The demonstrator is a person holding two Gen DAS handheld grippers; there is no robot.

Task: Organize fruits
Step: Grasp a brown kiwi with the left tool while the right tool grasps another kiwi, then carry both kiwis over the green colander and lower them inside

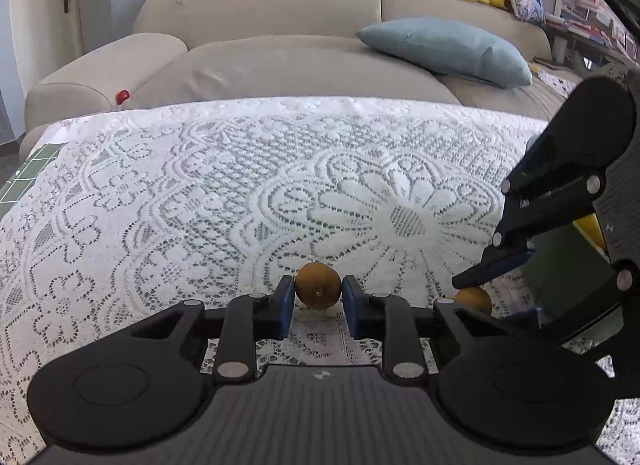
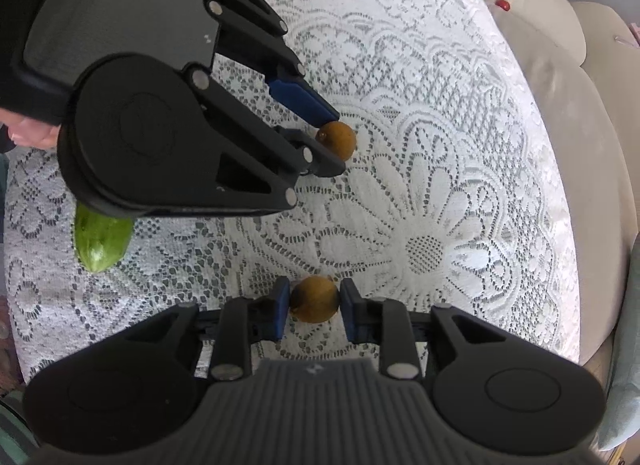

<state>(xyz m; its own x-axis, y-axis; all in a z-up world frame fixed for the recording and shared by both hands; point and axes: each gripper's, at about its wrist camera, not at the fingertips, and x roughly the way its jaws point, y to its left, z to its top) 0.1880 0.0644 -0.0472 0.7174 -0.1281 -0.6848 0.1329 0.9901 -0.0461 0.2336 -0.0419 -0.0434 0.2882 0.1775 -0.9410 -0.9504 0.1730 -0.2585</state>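
I'm holding one brown fruit (image 1: 318, 285) in my left gripper (image 1: 318, 299), pads squeezing it on both sides, near the middle of the table by the big lace flower. My right gripper (image 2: 314, 305) is pinching a 2nd brown fruit (image 2: 314, 299) the same way, just beside the first, a bit nearer the table's right edge.

What could go wrong: these fruits are round and prob. smooth, so if I'm squeezing off-center one could pop out and roll on the lace cloth (image 1: 200, 185), maybe off the far edge toward the sofa (image 1: 280, 65). My 2 grippers are working v. close, so they could be bumping each other. Pressing too hard could be bruising the fruit.

Hard to see: I can't tell if the fruits are lifting or sitting on the cloth. A green veg (image 2: 102, 243) is half hiding under my left gripper. No bowl or basket is showing, so I'm not seeing where the fruits go. A small red thing (image 1: 122, 96) on the sofa is too tiny to name.
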